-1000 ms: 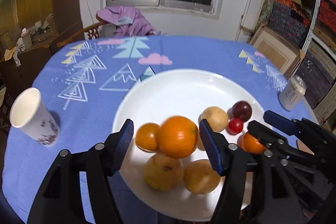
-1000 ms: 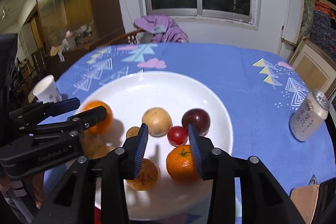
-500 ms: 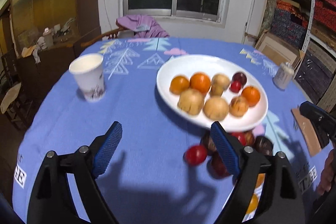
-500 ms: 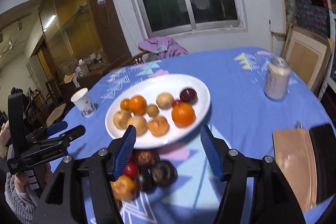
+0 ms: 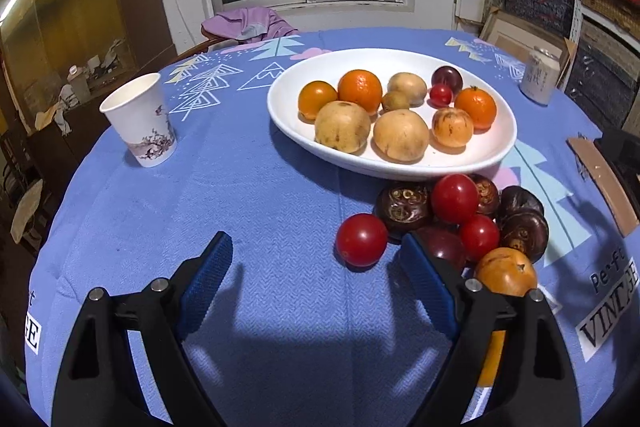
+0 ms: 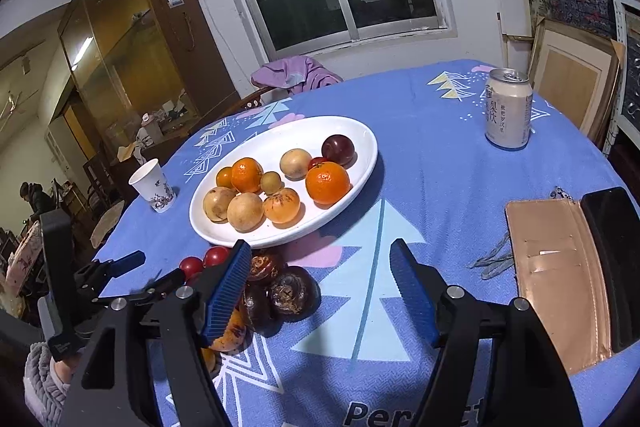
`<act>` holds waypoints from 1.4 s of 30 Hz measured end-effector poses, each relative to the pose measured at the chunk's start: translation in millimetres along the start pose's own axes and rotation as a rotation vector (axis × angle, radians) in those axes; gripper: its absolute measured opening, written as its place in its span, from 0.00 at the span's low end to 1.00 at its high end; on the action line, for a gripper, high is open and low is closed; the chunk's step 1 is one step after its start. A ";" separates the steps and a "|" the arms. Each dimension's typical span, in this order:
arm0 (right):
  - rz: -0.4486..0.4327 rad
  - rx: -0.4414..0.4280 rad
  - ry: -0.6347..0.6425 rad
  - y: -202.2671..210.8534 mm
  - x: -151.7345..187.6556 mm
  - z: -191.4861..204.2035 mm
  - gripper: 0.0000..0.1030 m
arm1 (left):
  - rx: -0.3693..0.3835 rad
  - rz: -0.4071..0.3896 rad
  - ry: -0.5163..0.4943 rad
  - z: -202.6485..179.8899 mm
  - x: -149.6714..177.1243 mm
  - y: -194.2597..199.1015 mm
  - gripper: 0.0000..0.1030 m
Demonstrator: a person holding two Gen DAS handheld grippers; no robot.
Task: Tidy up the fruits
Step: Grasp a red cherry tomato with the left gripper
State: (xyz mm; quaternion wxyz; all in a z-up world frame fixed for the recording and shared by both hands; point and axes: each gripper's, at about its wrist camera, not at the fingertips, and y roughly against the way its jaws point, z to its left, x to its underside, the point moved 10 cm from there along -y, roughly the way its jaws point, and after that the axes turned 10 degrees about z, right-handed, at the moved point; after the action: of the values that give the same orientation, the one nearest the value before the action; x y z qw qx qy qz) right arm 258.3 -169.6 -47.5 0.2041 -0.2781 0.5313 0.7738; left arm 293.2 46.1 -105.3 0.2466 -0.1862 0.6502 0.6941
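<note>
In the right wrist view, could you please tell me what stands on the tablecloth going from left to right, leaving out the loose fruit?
Paper cup → white plate of fruit → drink can → tan wallet → dark phone.

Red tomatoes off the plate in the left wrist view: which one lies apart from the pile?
The red tomato nearest the left hand-held gripper; it sits alone on the blue tablecloth, left of the heap, while the other two nestle among dark fruits.

A white plate (image 5: 288, 115) of orange and tan fruit sits on a blue tablecloth (image 5: 248, 187) (printed with pale triangle trees), beside red tomatoes (image 5: 361, 239) and a floral white cup (image 5: 140, 121).
</note>
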 end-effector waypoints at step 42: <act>0.059 0.022 0.054 -16.0 11.8 10.9 0.74 | 0.176 0.104 0.013 -6.0 -3.8 -32.9 0.34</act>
State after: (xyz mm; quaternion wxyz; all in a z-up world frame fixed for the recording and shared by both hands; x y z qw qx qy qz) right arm 256.7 -153.6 -63.4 0.1699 -0.2808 0.5531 0.7657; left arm 315.1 40.8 -130.3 0.2214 -0.1345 0.7191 0.6449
